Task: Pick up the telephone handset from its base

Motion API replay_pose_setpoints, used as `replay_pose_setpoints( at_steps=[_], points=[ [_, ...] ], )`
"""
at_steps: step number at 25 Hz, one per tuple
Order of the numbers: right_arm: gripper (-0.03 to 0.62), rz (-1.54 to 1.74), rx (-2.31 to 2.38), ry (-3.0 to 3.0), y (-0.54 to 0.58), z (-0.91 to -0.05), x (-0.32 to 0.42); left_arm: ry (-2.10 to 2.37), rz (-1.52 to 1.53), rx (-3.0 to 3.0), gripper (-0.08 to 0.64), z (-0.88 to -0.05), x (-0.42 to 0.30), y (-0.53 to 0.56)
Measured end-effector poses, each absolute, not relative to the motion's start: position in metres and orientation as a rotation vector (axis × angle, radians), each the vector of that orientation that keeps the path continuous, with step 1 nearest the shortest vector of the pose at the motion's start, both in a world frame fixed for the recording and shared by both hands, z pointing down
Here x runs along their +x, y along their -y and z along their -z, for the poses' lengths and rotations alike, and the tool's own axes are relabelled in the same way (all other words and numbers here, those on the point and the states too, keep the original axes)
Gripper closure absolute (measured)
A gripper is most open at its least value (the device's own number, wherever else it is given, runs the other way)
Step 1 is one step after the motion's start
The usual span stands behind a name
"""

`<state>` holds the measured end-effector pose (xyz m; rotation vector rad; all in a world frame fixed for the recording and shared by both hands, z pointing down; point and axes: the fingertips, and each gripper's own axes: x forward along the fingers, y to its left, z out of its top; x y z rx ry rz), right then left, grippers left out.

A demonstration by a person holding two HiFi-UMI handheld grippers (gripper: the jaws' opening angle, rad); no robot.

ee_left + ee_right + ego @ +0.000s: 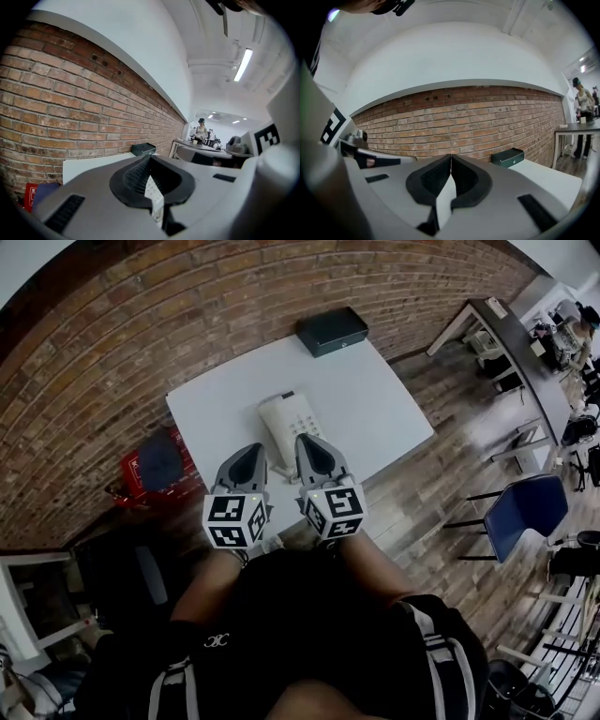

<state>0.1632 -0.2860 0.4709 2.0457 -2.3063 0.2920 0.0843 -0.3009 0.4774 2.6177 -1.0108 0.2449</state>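
A white desk telephone (291,423) lies on the near part of the white table (384,399), with its handset (273,432) resting along the left side of the base. My left gripper (251,448) hovers at the phone's near left corner, and its jaws meet at the tips (150,158). A strip of the phone's keypad (155,196) shows in the slot behind those tips. My right gripper (310,439) is over the phone's near right edge, shut with nothing in it (451,157). Neither gripper holds the handset.
A dark green box (332,331) sits at the table's far edge against the brick wall, also in both gripper views (143,149) (507,157). A red crate with a dark cap (157,465) stands left of the table. A blue chair (525,507) is at the right. Desks and people are further off.
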Motion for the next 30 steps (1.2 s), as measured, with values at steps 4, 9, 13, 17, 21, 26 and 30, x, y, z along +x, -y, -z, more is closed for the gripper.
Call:
replay_pose_setpoints(
  at_steps=[4,9,13,17,21,26,30],
  points=[
    [0.594,-0.342,1.970,2.314,0.302,-0.495,0.158,1.112,-0.239,2.559,0.558,-0.483,0.065,0.305],
    [0.592,-0.376,1.908,2.310,0.324,-0.517,0.159,1.219,-0.239,2.506,0.558,-0.485,0.051,0.312],
    [0.539,-0.438,1.798,2.310,0.339,-0.548,0.162,1.297,-0.253,2.469,0.558,-0.487,0.050,0.311],
    [0.494,-0.495,1.752,2.253,0.353,-0.574,0.169,1.357,-0.260,2.429,0.558,-0.489,0.049,0.314],
    [0.448,-0.547,1.662,2.209,0.364,-0.601,0.162,1.410,-0.264,2.398,0.558,-0.488,0.044,0.316],
    [0.406,-0.596,1.623,2.130,0.378,-0.631,0.158,1.468,-0.267,2.367,0.558,-0.489,0.034,0.319],
    [0.383,-0.612,1.613,2.055,0.384,-0.650,0.159,1.504,-0.268,2.338,0.558,-0.493,0.022,0.322]
  ],
)
